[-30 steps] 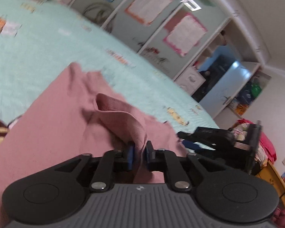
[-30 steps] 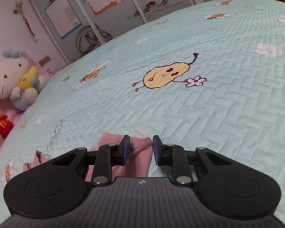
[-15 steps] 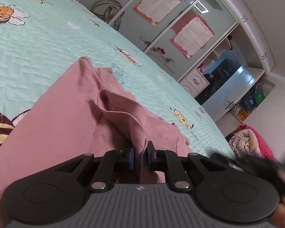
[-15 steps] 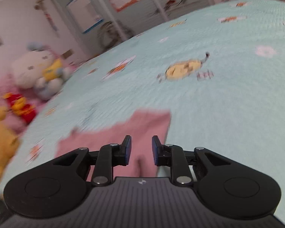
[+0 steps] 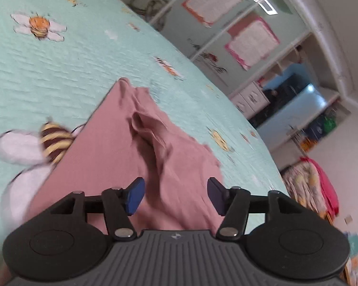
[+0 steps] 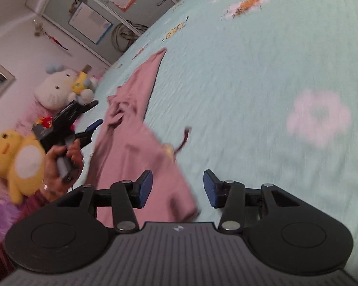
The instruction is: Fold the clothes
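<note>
Both grippers have let go since half a second ago, when the left one was pinching a ridge of cloth and the right one held its fingers close together. Seen from the left wrist, the left gripper (image 5: 175,195) now has its blue-padded fingers spread wide with nothing between them, and the pink garment (image 5: 121,157) lies on the mint green bedspread (image 5: 47,71) below, a rumpled ridge running up its middle and its left edge covering part of a printed bee (image 5: 52,143). Cupboards (image 5: 250,97) and wall posters stand beyond the bed. Seen from the right wrist, the right gripper (image 6: 178,188) is likewise wide apart and empty, above the near corner of the garment (image 6: 136,147), which stretches away across the bedspread (image 6: 250,83) to a narrow tip. Further left, a hand (image 6: 59,164) holds the left gripper (image 6: 93,116), fingers apart, just beside the garment's bunched edge. Soft toys (image 6: 14,159) sit behind it.
</note>
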The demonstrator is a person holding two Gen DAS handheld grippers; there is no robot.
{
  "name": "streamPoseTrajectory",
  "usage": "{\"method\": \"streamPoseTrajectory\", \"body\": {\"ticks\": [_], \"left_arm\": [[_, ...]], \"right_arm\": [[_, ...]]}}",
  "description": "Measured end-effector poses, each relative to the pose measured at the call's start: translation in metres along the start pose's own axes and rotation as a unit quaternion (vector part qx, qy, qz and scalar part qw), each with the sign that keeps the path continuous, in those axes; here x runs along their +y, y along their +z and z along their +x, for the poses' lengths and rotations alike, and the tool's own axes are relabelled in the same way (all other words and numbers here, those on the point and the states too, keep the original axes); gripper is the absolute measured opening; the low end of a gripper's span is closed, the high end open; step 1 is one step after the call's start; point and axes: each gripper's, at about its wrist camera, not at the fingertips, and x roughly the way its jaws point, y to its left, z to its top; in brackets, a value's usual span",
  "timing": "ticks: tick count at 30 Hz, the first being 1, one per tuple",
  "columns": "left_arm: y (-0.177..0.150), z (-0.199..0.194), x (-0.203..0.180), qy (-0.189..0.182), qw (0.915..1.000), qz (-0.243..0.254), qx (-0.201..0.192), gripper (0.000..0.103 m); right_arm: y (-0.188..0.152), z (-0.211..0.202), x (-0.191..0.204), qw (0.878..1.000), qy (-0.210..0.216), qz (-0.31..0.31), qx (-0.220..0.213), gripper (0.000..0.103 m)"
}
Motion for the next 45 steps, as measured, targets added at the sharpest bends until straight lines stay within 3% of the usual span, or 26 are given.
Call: {"method": "streamPoseTrajectory", "body": {"ticks": [5, 7, 9, 15, 19, 23, 27, 30, 33, 35, 37, 39, 40, 45], "left_arm": [[-0.047, -0.089, 0.012, -0.014, 0.999, -0.006, 0.041, 0.068], [-0.066, -0.117, 0.022, 0.0, 0.9981, 0.004, 0.061, 0.068], [-0.085, -0.144, 0.036, 0.017, 0.9971, 0.008, 0.073, 0.068], [-0.122, -0.192, 0.068, 0.038, 0.9938, 0.0, 0.105, 0.068], [-0.128, -0.205, 0.067, 0.026, 0.994, 0.007, 0.106, 0.068], [-0.129, -0.208, 0.058, 0.01, 0.9949, 0.012, 0.1, 0.068], [-0.131, -0.212, 0.056, 0.0, 0.9951, 0.007, 0.099, 0.068], [-0.135, -0.216, 0.06, 0.001, 0.9943, 0.001, 0.107, 0.068], [-0.138, -0.216, 0.065, -0.001, 0.9937, 0.0, 0.112, 0.068], [-0.14, -0.215, 0.066, -0.004, 0.9936, 0.001, 0.113, 0.068], [-0.14, -0.213, 0.066, -0.008, 0.9934, 0.002, 0.114, 0.068], [-0.139, -0.212, 0.063, -0.016, 0.993, 0.007, 0.117, 0.068], [-0.139, -0.211, 0.061, -0.021, 0.9925, 0.011, 0.12, 0.068], [-0.145, -0.197, 0.038, -0.055, 0.9865, 0.046, 0.147, 0.068]], "right_arm": [[-0.017, 0.002, 0.004, 0.999, 0.008, -0.033, -0.014, 0.047], [-0.02, 0.003, 0.004, 0.999, 0.004, -0.031, -0.021, 0.038], [-0.021, 0.004, 0.003, 0.999, -0.005, -0.022, -0.023, 0.015], [-0.025, -0.003, 0.018, 0.999, -0.018, -0.015, -0.048, 0.01], [-0.03, -0.025, 0.072, 0.996, 0.009, -0.071, -0.056, 0.01], [-0.05, -0.026, 0.153, 0.982, 0.045, -0.181, -0.019, 0.01], [-0.09, 0.011, 0.205, 0.958, 0.029, -0.284, 0.033, 0.01], [-0.11, 0.045, 0.204, 0.951, 0.018, -0.3, 0.078, 0.002], [-0.127, 0.062, 0.202, 0.938, -0.025, -0.335, 0.091, 0.002], [-0.126, 0.061, 0.2, 0.943, -0.014, -0.319, 0.091, 0.004], [-0.121, 0.061, 0.196, 0.951, 0.023, -0.287, 0.113, 0.009], [-0.115, 0.052, 0.19, 0.955, 0.066, -0.258, 0.129, 0.026], [-0.112, 0.045, 0.187, 0.957, 0.084, -0.248, 0.127, 0.029], [-0.105, 0.007, 0.15, 0.975, 0.06, -0.198, 0.077, 0.03]]}}
